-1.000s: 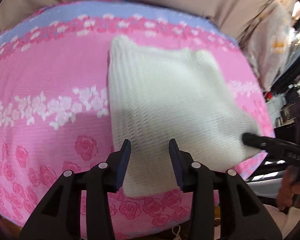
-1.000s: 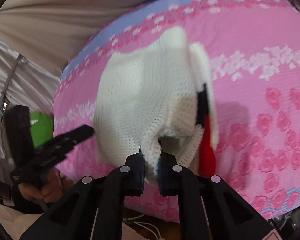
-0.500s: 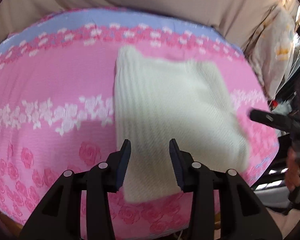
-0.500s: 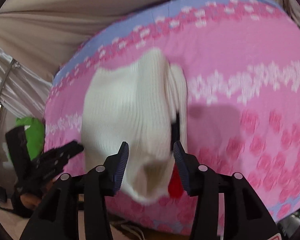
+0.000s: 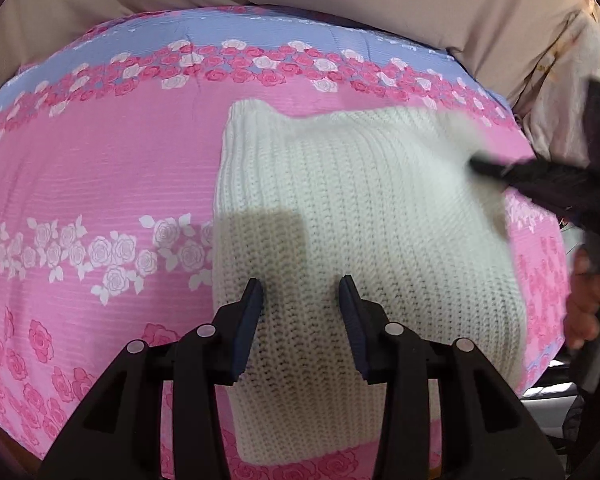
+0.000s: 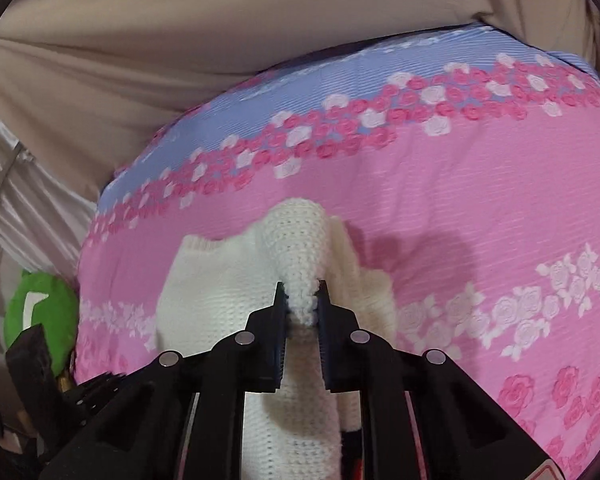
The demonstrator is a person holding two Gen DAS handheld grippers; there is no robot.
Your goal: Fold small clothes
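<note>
Right claw point(image 6: 302, 300) newly re-closed, pinching white knit point(image 6: 216, 292); left claw point(image 5: 301, 294) apart above it; perhaps green toy point(image 6: 40, 308) beside.

A pink rose-print bedspread point(image 5: 100, 168) with a blue border carries a white knit garment point(image 5: 360, 220)

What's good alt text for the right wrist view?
The right gripper pinches a raised fold of a white knit garment lying on a pink rose-print bedspread. The left gripper shows at lower left beside a green object.
</note>
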